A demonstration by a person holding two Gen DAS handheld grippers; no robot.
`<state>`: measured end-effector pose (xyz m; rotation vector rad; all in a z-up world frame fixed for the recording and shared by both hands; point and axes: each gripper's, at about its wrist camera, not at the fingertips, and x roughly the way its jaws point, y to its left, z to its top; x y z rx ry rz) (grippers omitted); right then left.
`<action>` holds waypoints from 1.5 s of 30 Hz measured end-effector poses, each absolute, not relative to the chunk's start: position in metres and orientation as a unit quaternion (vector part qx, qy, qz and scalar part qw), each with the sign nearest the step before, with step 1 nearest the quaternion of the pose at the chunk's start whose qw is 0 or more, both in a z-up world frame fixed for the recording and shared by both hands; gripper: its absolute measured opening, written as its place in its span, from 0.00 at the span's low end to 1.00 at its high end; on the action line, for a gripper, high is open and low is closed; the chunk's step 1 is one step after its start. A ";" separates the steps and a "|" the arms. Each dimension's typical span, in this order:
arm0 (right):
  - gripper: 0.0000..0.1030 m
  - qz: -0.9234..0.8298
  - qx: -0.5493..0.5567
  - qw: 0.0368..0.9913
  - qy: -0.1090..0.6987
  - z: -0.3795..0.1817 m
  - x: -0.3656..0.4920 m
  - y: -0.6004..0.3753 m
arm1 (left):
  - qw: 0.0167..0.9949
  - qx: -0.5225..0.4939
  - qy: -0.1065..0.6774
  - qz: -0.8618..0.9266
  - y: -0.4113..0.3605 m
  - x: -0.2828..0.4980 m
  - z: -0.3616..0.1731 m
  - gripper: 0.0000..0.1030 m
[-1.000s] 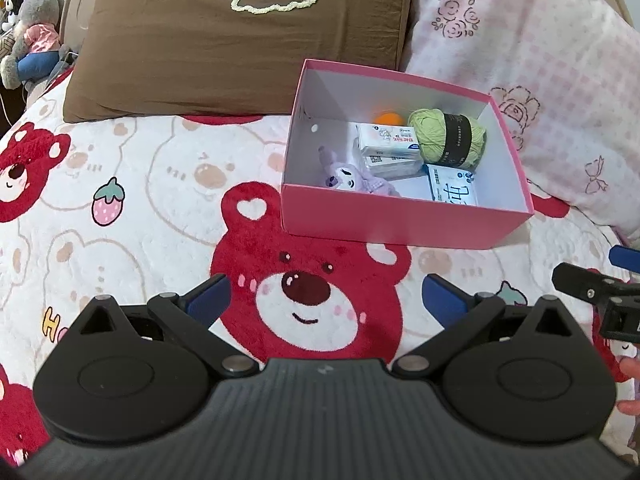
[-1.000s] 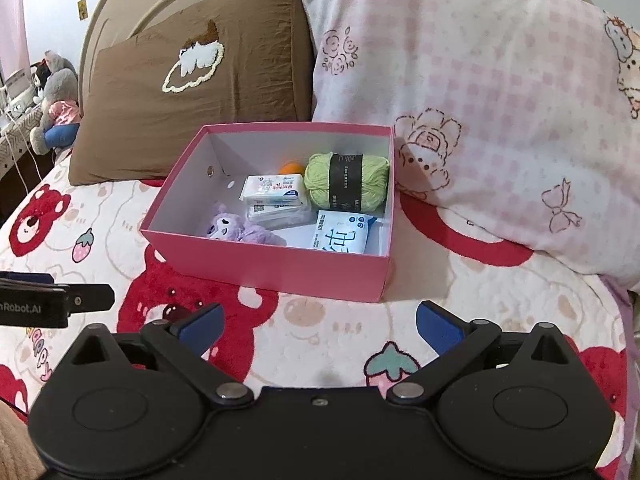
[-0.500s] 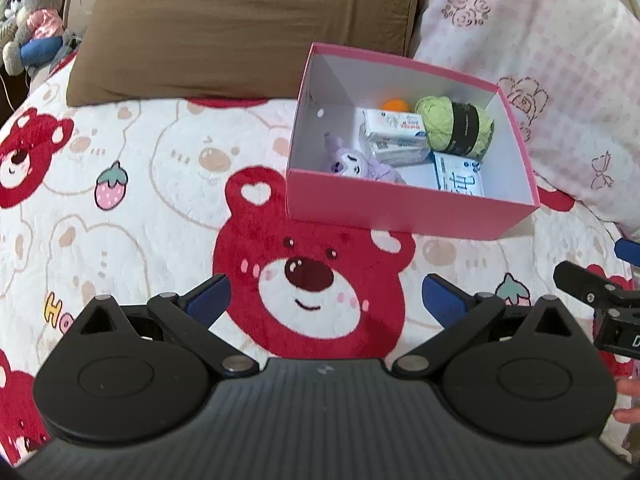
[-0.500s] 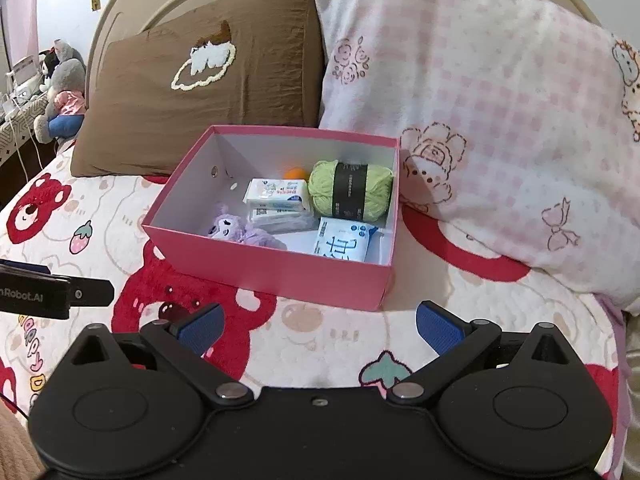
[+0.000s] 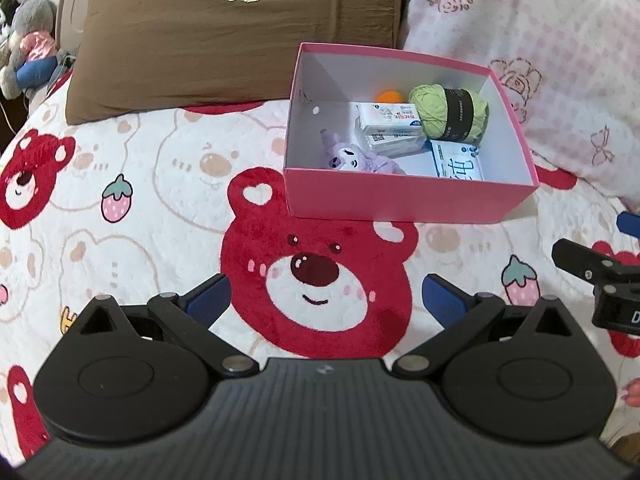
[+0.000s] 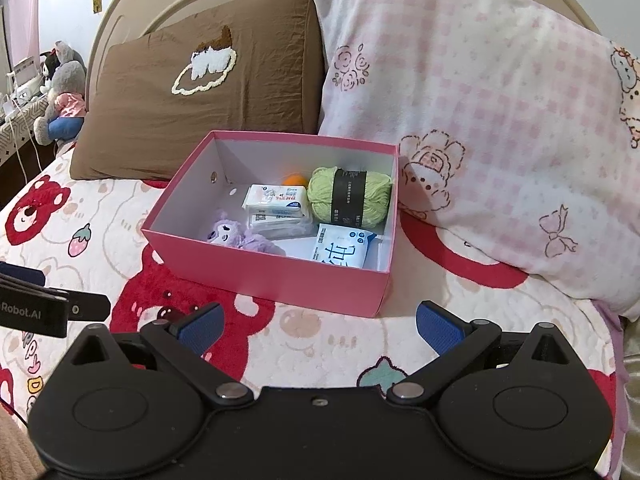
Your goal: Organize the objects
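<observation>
A pink box (image 5: 400, 200) (image 6: 272, 280) stands on the bed near the pillows. In it lie a green yarn ball (image 5: 450, 115) (image 6: 352, 196), stacked tissue packs (image 5: 390, 120) (image 6: 276, 200), a purple plush (image 5: 356, 160) (image 6: 236, 236), a blue-and-white packet (image 5: 458, 164) (image 6: 342, 250) and an orange ball (image 5: 390, 96) (image 6: 295, 180), partly hidden. My left gripper (image 5: 326, 300) is open and empty, short of the box. My right gripper (image 6: 318, 326) is open and empty in front of the box.
A brown pillow (image 5: 224, 28) (image 6: 200, 100) and a pink checked pillow (image 5: 540, 60) (image 6: 480, 140) lean behind the box. Plush toys (image 5: 28, 48) (image 6: 64, 92) sit at the far left. The bear-print blanket (image 5: 160, 200) covers the bed.
Both grippers have drawn slightly back and up; the box looks a little farther and more from above. Nothing taken or released.
</observation>
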<state>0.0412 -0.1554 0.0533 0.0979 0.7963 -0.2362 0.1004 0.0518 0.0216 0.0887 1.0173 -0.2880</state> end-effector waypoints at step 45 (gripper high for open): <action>1.00 -0.108 0.008 0.903 0.415 0.059 0.048 -0.145 | 0.854 0.050 0.499 -0.140 0.050 0.100 0.020 1.00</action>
